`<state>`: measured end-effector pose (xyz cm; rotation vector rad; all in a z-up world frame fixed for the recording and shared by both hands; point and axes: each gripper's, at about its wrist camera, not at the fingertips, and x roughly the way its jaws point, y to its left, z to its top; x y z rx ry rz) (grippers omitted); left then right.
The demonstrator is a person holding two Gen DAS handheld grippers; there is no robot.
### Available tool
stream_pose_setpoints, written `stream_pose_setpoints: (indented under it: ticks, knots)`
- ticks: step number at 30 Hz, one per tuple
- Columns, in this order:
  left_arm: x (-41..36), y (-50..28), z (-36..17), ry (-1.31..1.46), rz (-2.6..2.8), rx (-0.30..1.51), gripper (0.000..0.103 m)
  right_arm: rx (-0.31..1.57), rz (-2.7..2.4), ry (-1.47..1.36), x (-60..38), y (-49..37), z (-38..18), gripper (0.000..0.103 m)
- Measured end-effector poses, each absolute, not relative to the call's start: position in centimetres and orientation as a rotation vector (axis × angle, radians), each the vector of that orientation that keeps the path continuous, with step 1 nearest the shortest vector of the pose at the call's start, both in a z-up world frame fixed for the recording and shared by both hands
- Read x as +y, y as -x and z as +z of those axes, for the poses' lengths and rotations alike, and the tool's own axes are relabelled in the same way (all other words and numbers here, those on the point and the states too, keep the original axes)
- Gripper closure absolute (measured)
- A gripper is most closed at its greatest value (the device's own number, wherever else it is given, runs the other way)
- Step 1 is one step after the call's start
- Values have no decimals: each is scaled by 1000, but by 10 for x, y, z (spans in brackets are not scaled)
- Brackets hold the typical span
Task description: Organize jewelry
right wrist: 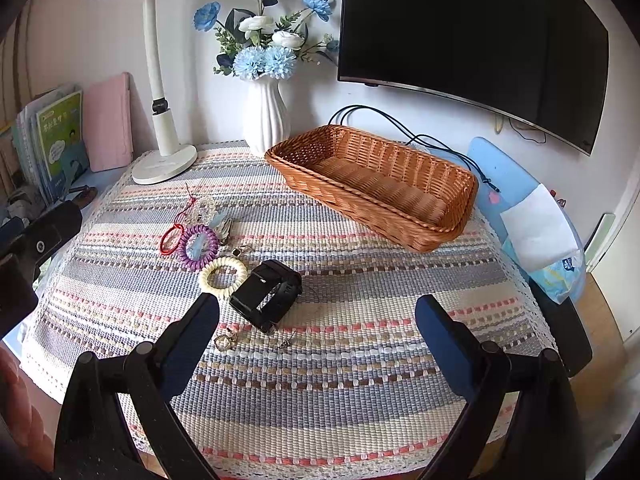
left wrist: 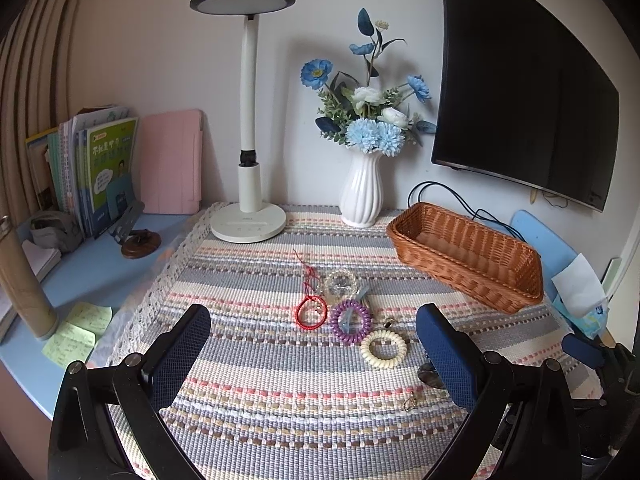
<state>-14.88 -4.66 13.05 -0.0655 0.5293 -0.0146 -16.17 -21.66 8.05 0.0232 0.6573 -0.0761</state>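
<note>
Striped woven cloth (right wrist: 360, 360) carries a wicker basket (right wrist: 376, 184); both grippers' fingers spread apart.

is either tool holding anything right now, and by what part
Nothing is held. The left tool and right tool are both open above the cloth.

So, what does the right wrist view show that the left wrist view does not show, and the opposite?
Only the right wrist view shows the black watch lying near the cream coil band; in the left view it is hidden behind a finger. Only the left wrist view shows the green sticky notes and the cardboard tube at the desk's left edge. Both show the purple coil band, red cord bracelet, empty wicker basket, lamp and flower vase. Both grippers, left and right, are open and hold nothing.
</note>
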Motion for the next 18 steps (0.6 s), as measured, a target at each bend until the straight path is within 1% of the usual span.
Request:
stream_pose_setpoints:
  ticks: [5, 9, 11, 12, 13, 14, 16, 17, 18]
  knots:
    - [-42, 149, 130, 46, -12, 522, 1, 631, -111, -27, -233, 163, 86, 4]
    - [-16, 140, 129, 71, -26, 524, 1, 585, -141, -85, -268, 166, 93, 4]
    - [0, 126, 119, 138, -118, 591, 10, 574, -129, -114, -282, 167, 93, 4]
    - [6, 117, 112, 170, -155, 639, 19, 584, -131, -117, -288, 165, 92, 4]
    - [10, 110, 104, 201, -184, 679, 25, 593, -120, -120, -292, 162, 91, 4]
    - [14, 101, 94, 243, -221, 726, 26, 606, -100, -123, -294, 160, 90, 4]
    - [15, 88, 78, 296, -278, 784, 26, 642, -42, -137, -296, 152, 85, 12]
    - [12, 83, 71, 307, -296, 808, 26, 665, -7, -143, -294, 149, 82, 14]
    - [8, 79, 65, 308, -305, 824, 30, 682, 26, -152, -290, 144, 78, 14]
